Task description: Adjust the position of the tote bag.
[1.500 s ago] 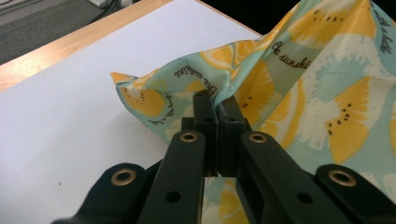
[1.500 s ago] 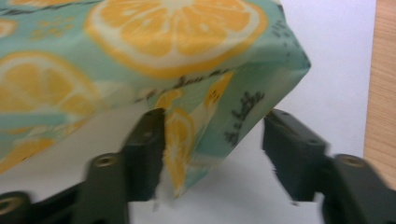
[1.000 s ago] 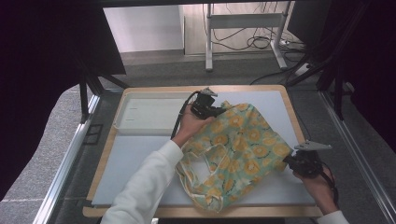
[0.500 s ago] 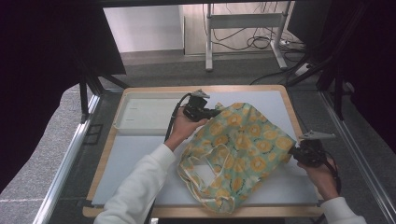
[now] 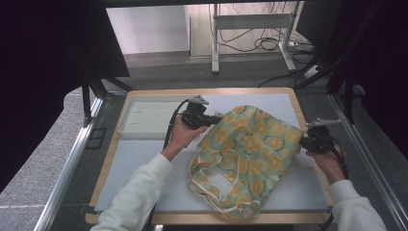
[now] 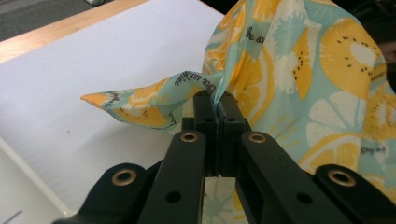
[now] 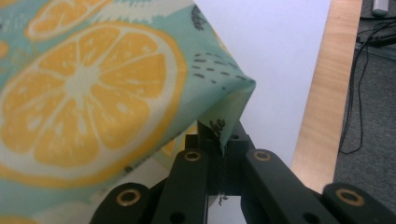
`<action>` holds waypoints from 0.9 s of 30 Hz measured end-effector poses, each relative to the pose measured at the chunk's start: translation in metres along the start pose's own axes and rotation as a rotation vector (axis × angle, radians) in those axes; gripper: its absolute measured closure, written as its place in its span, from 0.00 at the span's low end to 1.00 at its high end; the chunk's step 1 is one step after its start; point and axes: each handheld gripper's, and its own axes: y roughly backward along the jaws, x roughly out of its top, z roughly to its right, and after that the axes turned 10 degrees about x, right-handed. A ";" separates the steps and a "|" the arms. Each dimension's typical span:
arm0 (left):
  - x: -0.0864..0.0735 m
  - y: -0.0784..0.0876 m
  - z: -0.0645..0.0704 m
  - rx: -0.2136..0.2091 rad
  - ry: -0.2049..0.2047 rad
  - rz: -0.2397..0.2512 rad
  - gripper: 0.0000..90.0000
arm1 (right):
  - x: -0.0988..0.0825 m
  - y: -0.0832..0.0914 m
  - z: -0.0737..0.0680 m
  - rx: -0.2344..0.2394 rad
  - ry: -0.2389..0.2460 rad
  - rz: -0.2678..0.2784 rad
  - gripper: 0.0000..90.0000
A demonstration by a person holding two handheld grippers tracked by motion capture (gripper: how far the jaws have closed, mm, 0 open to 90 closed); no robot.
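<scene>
Fabric stays pinched in both: left gripper point(image 6: 217, 103) and right gripper point(image 7: 219, 140) clamp bag point(image 5: 250, 149) corners; we pull evenly, keeping it taut.

The bag point(image 5: 248, 154) is thin woven cloth, matt, printed with orange and lemon slices on pale teal, creased where it bunches. The table point(image 5: 202, 91) has a light wood rim, smooth and faintly satin, around a matt white top like paper or laminate. The tray point(image 5: 126, 126) looks like translucent white plastic, slightly glossy. Both grippers, left point(image 6: 216, 105) and right point(image 7: 219, 137), are matt black plastic with brass-coloured metal eyelets. The sleeve point(image 5: 137, 192) is soft white knit cloth.
</scene>
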 end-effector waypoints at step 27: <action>-0.022 0.017 0.019 -0.014 0.015 0.002 0.99 | 0.044 -0.053 0.043 0.059 -0.051 -0.033 0.99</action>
